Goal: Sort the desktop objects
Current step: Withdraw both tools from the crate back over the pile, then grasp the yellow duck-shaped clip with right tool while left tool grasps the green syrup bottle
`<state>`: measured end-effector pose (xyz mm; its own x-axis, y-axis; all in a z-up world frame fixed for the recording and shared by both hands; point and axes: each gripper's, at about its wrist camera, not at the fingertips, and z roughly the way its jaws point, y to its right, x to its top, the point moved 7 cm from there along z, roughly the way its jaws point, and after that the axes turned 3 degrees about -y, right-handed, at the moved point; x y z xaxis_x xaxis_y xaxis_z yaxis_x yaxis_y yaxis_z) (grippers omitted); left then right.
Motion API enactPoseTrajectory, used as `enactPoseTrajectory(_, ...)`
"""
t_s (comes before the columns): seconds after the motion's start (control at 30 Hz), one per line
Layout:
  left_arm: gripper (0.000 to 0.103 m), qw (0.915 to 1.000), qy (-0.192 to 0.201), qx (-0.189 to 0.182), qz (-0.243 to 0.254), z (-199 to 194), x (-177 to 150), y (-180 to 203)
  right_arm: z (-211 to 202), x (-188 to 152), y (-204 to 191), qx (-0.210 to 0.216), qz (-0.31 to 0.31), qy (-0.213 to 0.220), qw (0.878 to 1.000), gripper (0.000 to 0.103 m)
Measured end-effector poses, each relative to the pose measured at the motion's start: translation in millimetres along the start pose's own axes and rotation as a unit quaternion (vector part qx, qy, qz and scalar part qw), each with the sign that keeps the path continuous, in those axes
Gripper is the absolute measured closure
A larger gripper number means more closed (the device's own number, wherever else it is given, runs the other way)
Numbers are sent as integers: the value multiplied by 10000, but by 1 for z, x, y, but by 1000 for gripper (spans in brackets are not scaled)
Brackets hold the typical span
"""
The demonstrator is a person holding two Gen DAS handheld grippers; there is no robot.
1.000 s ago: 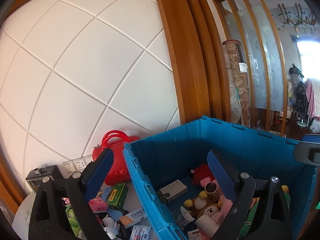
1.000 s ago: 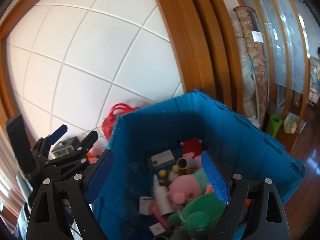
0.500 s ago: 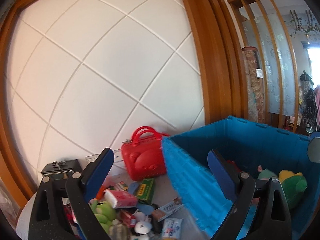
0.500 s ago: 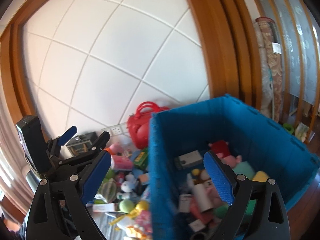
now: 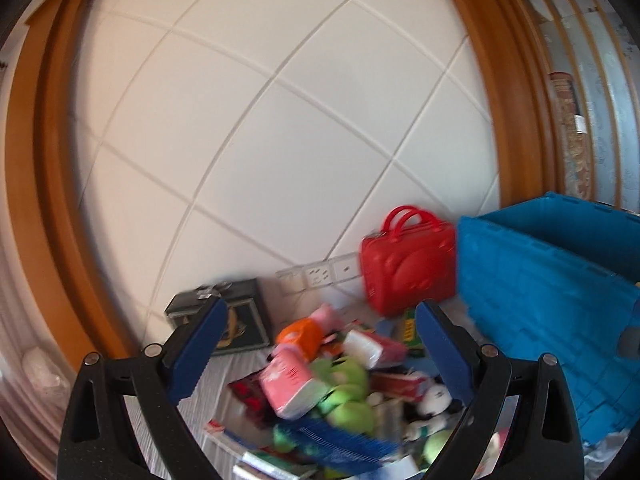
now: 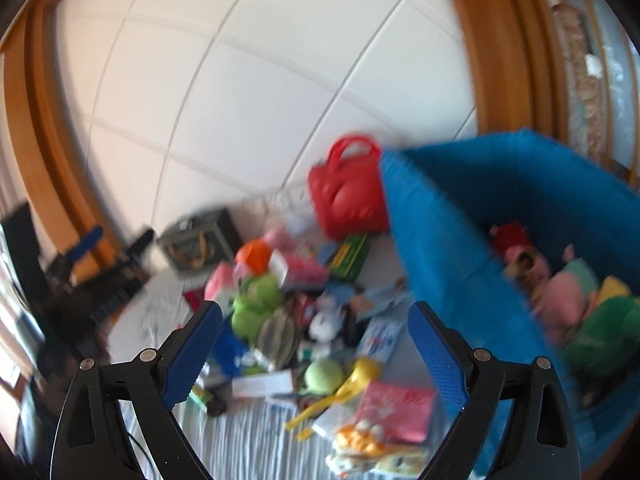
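Note:
A heap of small objects lies on the white table: a green plush (image 5: 348, 392) (image 6: 256, 300), a pink packet (image 5: 292, 384), a blue comb (image 5: 340, 444), a yellow spoon toy (image 6: 340, 384), a pink card (image 6: 396, 408). A blue crate (image 5: 548, 292) (image 6: 460, 240) stands at the right, with plush toys (image 6: 568, 300) inside. My left gripper (image 5: 320, 348) is open and empty above the heap. My right gripper (image 6: 316, 352) is open and empty above the heap too. The left gripper also shows in the right wrist view (image 6: 108, 248), blurred.
A red toy case (image 5: 408, 268) (image 6: 348, 200) stands against the white panelled wall beside the crate. A dark box (image 5: 232, 316) (image 6: 200, 236) sits at the back left. Wall sockets (image 5: 320, 276) are behind the heap. A wooden frame (image 5: 44, 184) borders the wall.
Both views have swung left, from the blue crate toward the heap on the table. The crate has slid to the right edge. Both grippers stay open and empty.

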<state>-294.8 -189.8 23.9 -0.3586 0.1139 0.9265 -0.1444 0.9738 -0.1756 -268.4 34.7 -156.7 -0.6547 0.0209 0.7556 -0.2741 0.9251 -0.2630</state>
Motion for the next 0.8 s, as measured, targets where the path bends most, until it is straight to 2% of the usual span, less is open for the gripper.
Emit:
enactPoseTrajectory(0.17,7,9990,-233,335,-190,9,-37,-50,66,-43,-12,108,-190,-867,9960,8)
enactPoseTrajectory(0.3,7,9970,-441,451,-453,16,-62,-81,132,-75,-6,4,-129,-1643,9863,9)
enactPoseTrajectory(0.47,7,9946,-669,568,-555,30,-91,-102,207,-109,10,-247,68,-2386,9708,21)
enactPoseTrajectory(0.5,7,9945,-734,572,-483,34,-100,-104,222,-119,17,-349,159,-2578,9654,23)
enactPoseTrajectory(0.57,7,9940,-859,558,-371,38,-117,-110,245,-139,29,-463,332,-2951,9538,33)
enactPoseTrajectory(0.6,7,9941,-906,491,-326,41,-127,-112,256,-151,37,-504,504,-3156,9462,34)
enactPoseTrajectory(0.7,7,9919,-1193,279,-325,47,-163,-120,273,-175,52,-668,758,-3496,9314,36)
enactPoseTrajectory(0.8,7,9824,-1789,162,-521,57,-213,-127,278,-174,50,-823,607,-3451,9330,34)
